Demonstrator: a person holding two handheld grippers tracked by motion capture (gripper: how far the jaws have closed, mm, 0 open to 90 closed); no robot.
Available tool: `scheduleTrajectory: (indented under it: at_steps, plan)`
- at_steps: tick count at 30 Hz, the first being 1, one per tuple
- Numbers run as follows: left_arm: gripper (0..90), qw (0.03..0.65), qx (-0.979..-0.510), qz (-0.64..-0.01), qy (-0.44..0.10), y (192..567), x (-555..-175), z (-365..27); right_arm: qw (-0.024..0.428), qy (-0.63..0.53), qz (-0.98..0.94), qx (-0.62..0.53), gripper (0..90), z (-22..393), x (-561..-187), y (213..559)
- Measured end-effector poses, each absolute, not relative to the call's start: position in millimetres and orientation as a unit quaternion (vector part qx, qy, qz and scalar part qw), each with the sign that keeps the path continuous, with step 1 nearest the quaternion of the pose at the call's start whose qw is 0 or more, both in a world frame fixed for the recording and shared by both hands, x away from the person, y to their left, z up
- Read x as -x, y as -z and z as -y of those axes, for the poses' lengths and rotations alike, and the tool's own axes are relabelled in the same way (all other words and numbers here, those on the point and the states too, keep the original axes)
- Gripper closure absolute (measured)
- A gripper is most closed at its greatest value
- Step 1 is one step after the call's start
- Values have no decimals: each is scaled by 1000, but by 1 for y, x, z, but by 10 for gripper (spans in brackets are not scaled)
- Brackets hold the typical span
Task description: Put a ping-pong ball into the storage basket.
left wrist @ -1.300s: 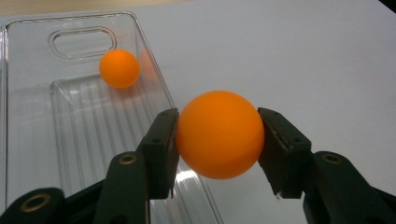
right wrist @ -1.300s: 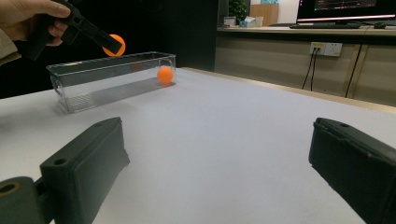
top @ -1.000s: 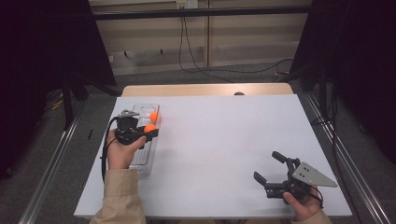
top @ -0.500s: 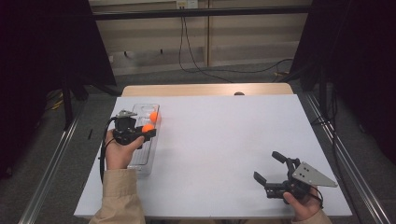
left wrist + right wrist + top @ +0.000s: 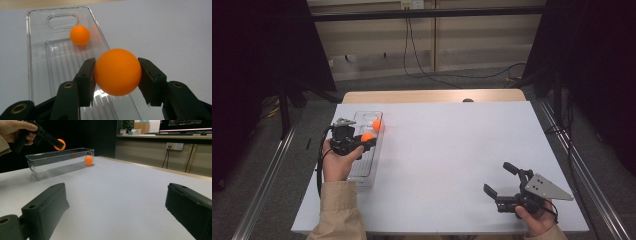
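My left gripper is shut on an orange ball, both pads pressed against its sides, and holds it above the clear plastic tray. In the high view that gripper hovers over the tray at the table's left, with the held ball at its tip. A second orange ball lies inside the tray near its far end. My right gripper rests low at the table's front right, its jaws wide apart with nothing between them. Its own view shows the tray and the left gripper farther off.
A white table spreads broadly between the two hands. A wooden strip runs along its far edge. Dark curtains hang at both sides, and cables trail over the floor behind.
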State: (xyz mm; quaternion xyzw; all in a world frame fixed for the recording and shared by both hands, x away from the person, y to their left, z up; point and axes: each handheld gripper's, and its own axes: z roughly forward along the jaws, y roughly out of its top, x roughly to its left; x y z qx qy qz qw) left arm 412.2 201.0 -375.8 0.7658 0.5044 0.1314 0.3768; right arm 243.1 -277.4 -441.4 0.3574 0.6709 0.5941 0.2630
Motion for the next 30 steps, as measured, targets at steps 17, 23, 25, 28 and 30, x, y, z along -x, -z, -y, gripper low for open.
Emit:
scheduleTrajectory:
  at_steps: [17, 23, 25, 28, 30]
  plan:
    - [506, 357, -759, -524, -148, 387, -415, -209, 263, -594, -671, -357, 30, 277, -243, 441]
    - [507, 350, -758, -530, -151, 391, -416, -211, 263, -595, -670, -358, 30, 277, -243, 441]
    - [506, 345, -759, -531, -154, 392, -417, -211, 262, -595, -670, -358, 30, 277, -243, 441]
    - [506, 342, -759, -531, -156, 393, -417, -211, 263, -595, -670, -358, 30, 277, -243, 441]
    - [505, 341, -760, -531, -157, 394, -417, -212, 263, -595, -670, -358, 30, 277, -243, 441]
